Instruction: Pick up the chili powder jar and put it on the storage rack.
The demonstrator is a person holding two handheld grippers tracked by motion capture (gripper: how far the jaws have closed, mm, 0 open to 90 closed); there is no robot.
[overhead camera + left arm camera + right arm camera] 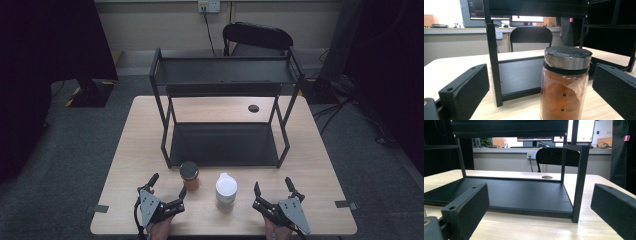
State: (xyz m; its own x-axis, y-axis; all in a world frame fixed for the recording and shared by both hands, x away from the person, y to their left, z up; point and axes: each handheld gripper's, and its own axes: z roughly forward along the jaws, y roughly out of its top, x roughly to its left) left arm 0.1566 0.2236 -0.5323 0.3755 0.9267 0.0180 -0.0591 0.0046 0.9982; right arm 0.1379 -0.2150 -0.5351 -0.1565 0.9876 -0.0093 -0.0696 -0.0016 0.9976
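A: Count on bench point(140, 150)?
B: Two jars, one two-tier black rack point(225, 107). Dark-lidded jar point(189, 176) holds orange-red powder, stands before the rack; white-lidded jar point(226, 192) beside it, contents unclear.
A: Grippers?
B: Left gripper point(165, 186) and right gripper point(273, 188) both open, holding nothing.

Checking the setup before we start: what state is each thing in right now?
Spice jar: upright, lid on, untouched.
White jar: upright, capped, untouched.
Rack: standing, both shelves bare.
Left tongs: open, holding nothing.
Right tongs: open, holding nothing.
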